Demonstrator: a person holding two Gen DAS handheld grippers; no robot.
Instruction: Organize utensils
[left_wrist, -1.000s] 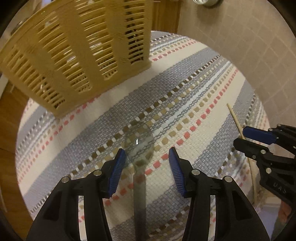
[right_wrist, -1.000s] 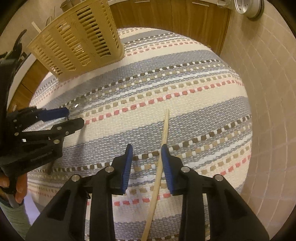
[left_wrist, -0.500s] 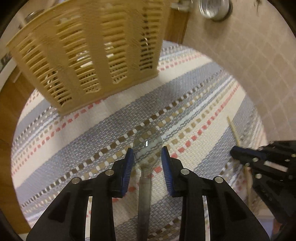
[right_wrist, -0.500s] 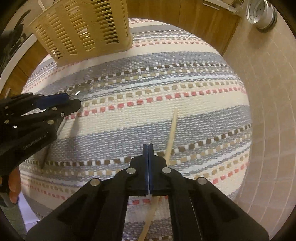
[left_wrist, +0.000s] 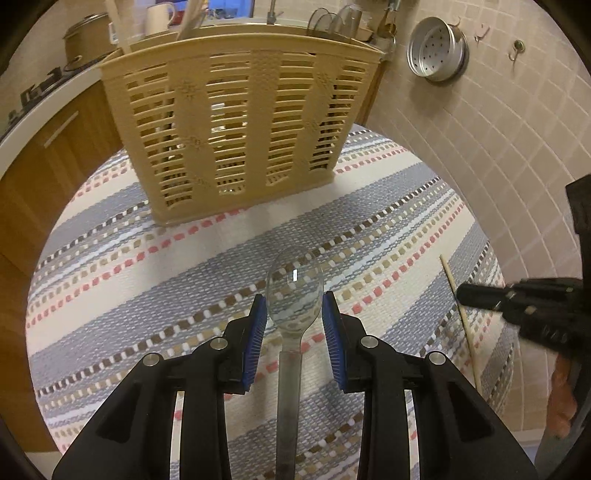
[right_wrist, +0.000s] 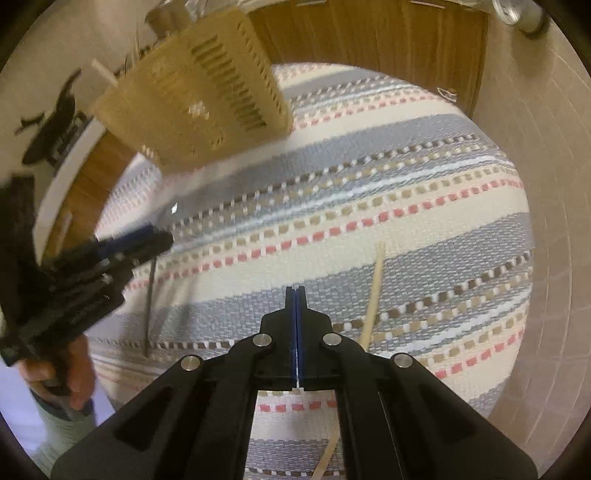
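A clear plastic spoon (left_wrist: 294, 295) sits between the blue pads of my left gripper (left_wrist: 294, 314), bowl forward, handle running back under the jaws. The pads close on the bowl's sides and hold it above the striped mat (left_wrist: 147, 266). A tan slotted utensil basket (left_wrist: 236, 133) stands ahead on the mat. My right gripper (right_wrist: 295, 295) is shut with pads together and empty; a wooden chopstick (right_wrist: 373, 291) lies on the mat just right of it. The chopstick also shows in the left wrist view (left_wrist: 461, 317). The left gripper (right_wrist: 110, 251) appears blurred in the right wrist view.
A tiled wall (left_wrist: 498, 147) runs along the right with a perforated metal strainer (left_wrist: 437, 48) hanging on it. Wooden cabinets (left_wrist: 48, 155) and a counter with pots stand to the left and behind the basket (right_wrist: 199, 99).
My left gripper has closed on the spoon and lifted it, tilting up toward the basket. My right gripper shut beside the chopstick without taking it and rose off the mat.
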